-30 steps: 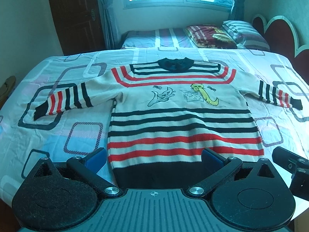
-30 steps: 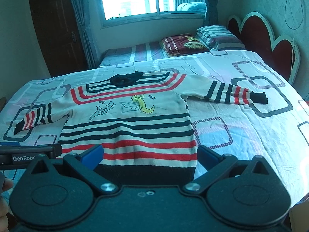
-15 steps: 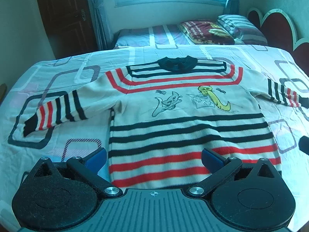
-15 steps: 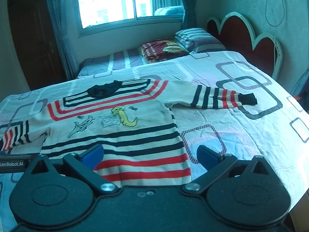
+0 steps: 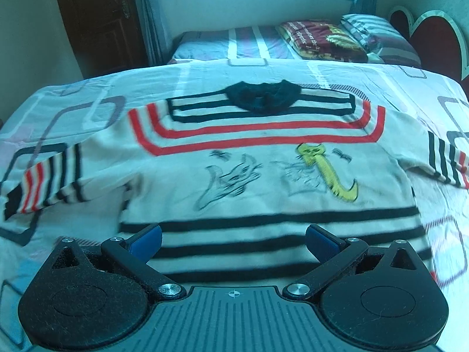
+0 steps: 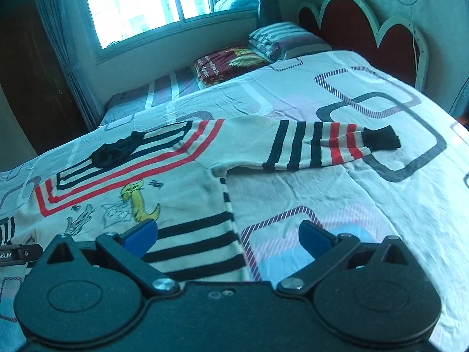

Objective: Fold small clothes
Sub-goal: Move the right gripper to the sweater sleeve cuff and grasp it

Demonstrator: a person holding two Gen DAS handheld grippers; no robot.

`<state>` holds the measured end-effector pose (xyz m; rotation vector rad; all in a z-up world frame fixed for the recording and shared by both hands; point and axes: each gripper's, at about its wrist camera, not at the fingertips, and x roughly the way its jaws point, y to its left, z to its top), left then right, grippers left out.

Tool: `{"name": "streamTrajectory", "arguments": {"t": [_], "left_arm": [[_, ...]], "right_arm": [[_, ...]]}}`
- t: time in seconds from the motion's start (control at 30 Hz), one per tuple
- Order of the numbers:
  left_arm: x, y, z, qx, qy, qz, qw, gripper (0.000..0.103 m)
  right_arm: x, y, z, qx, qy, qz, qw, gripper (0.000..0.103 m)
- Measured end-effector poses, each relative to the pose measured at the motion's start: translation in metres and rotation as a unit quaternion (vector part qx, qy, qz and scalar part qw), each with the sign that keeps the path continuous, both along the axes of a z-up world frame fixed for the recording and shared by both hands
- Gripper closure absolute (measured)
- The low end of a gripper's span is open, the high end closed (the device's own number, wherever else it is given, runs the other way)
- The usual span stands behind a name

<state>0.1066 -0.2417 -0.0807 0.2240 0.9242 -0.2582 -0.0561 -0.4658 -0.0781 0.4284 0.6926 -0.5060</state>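
A cream knitted sweater [image 5: 263,176] with black and red stripes lies flat, front up, across the middle of the bed [image 6: 366,205], its black collar [image 5: 263,96] toward the far edge and both sleeves spread out sideways. The right sleeve [image 6: 316,146] stretches toward the headboard [image 6: 366,26] side, its black cuff resting on the sheet. The left tongs [image 5: 233,239] hang above the sweater's lower stripes, blue pads wide apart and holding nothing. The right tongs [image 6: 227,239] are likewise spread open and empty, poised over the sweater's right side seam. Folded bedding [image 6: 231,64] sits on a second bed under the window [image 6: 152,3].
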Motion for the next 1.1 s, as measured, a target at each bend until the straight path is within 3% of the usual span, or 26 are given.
{"name": "streamTrajectory", "arguments": {"t": [0.1,0.2,0.3,0.43,0.5,0.77,1.1], "left_arm": [[0.016,-0.029,-0.013,0.002,0.007,0.000,1.0000,0.000],[0.029,-0.057,-0.026,0.005,0.013,-0.003,0.9999,0.000],[0.042,-0.083,-0.038,0.008,0.016,-0.008,0.9998,0.000],[0.056,-0.111,-0.051,0.017,0.021,-0.008,0.9996,0.000],[0.064,-0.120,-0.057,0.021,0.021,-0.005,0.9995,0.000],[0.092,-0.130,-0.069,0.019,0.022,0.017,0.9994,0.000],[0.113,-0.125,-0.077,0.021,0.029,0.038,0.9986,0.000]], "right_arm": [[0.010,-0.034,-0.013,-0.001,0.014,-0.011,1.000,0.002],[0.018,-0.070,-0.026,0.003,0.026,-0.025,0.999,0.016],[0.025,-0.104,-0.041,0.021,0.030,-0.045,0.998,0.018],[0.031,-0.144,-0.060,0.034,0.034,-0.080,0.996,0.037],[0.034,-0.163,-0.069,0.044,0.039,-0.099,0.993,0.039],[0.038,-0.218,-0.091,0.070,0.024,-0.162,0.984,0.048],[0.046,-0.236,-0.092,0.038,-0.004,-0.197,0.980,0.086]]}}
